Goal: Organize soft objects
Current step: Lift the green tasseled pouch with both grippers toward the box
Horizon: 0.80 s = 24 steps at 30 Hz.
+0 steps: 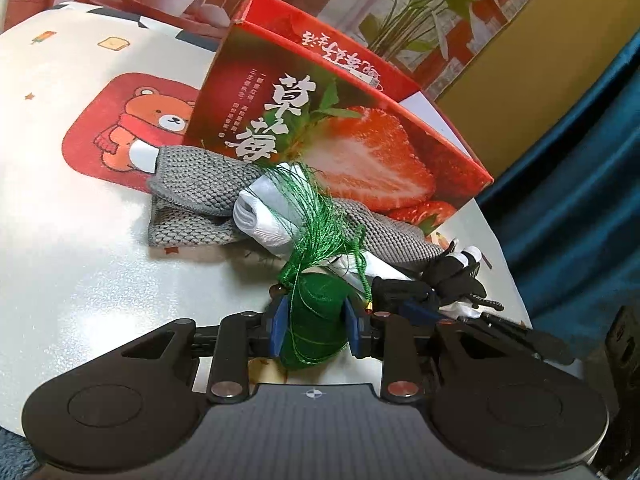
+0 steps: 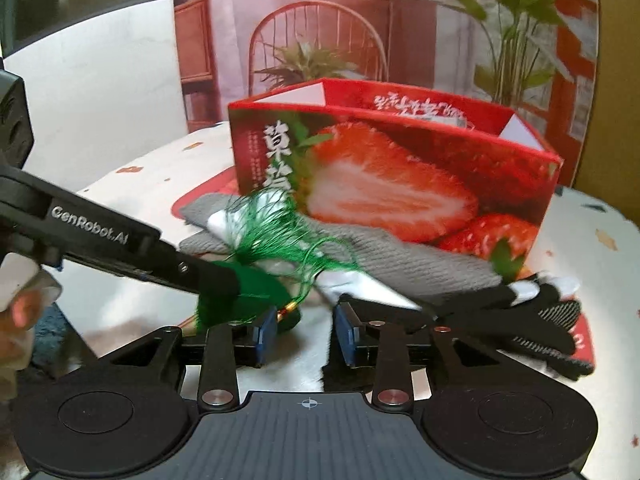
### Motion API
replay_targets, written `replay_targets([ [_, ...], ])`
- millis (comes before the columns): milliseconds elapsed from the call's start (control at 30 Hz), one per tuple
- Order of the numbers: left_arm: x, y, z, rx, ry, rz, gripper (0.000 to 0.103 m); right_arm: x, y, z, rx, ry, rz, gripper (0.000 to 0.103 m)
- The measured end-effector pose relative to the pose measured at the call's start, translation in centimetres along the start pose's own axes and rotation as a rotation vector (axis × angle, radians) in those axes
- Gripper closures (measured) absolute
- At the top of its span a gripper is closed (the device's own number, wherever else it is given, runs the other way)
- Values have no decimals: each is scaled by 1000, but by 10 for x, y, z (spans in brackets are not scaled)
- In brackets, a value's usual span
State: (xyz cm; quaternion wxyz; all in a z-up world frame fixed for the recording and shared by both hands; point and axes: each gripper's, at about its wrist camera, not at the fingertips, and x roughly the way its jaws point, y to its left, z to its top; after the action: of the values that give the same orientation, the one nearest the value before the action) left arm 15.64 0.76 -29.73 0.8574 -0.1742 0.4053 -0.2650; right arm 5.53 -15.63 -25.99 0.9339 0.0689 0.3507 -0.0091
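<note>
My left gripper (image 1: 314, 326) is shut on a green stuffed pouch with a green tassel (image 1: 314, 320), held just above the table; it also shows in the right wrist view (image 2: 256, 288), held by the left gripper's arm coming in from the left. Behind it lie grey knitted socks (image 1: 200, 188), a rolled white sock (image 1: 264, 212) and a black-and-white sock (image 1: 460, 276). My right gripper (image 2: 306, 336) is open and empty, close to the white sock (image 2: 360, 284) and black sock (image 2: 540, 320). An open red strawberry box (image 2: 400, 184) stands behind the pile.
The table has a white cloth with a red bear mat (image 1: 132, 128). A printed backdrop (image 2: 320, 20) stands behind the box. The table edge and blue fabric (image 1: 580, 180) are at the right in the left wrist view.
</note>
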Motion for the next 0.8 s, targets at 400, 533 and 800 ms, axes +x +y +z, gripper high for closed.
replay_targets([
  [400,5,-6,-4,38,33,-38,71,5,9,-10,10,37,64,57],
  [533,7,-11,-8,80,45,-47,71,8,11,-12,5,43,68,57],
  [800,8,-14,-10,107,52,-65,71,9,9,-16,10,23,98,46],
])
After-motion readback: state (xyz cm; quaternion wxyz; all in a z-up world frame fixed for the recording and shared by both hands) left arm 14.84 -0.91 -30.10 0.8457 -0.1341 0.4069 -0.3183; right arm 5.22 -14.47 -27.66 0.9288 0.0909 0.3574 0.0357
